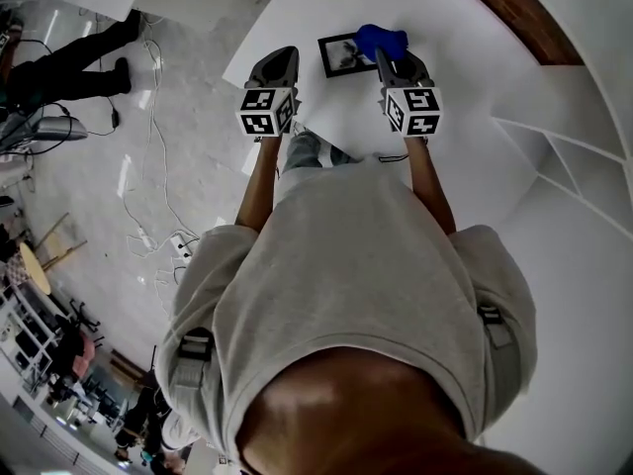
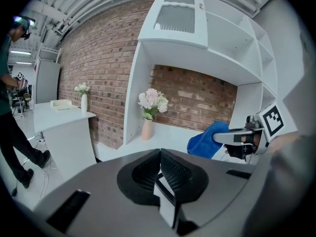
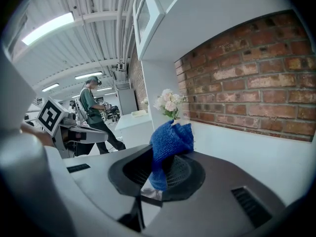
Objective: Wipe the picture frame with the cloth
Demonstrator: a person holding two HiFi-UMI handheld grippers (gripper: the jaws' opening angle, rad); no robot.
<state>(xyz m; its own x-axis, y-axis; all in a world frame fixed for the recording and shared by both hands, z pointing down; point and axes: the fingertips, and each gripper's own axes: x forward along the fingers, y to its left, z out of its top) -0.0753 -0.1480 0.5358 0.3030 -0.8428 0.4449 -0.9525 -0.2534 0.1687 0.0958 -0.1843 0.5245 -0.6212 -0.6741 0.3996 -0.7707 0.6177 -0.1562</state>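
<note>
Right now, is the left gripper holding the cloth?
No: the left gripper shows its jaws shut with nothing between them, while the blue cloth is clamped in the right gripper.

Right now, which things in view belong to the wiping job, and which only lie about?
Job: blue cloth pinched in the right gripper; picture frame on the white table.
Lying about: vase of flowers; floor cables.

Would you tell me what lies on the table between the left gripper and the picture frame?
Nothing: in the head view, only bare white table separates the left gripper from the picture frame.
</note>
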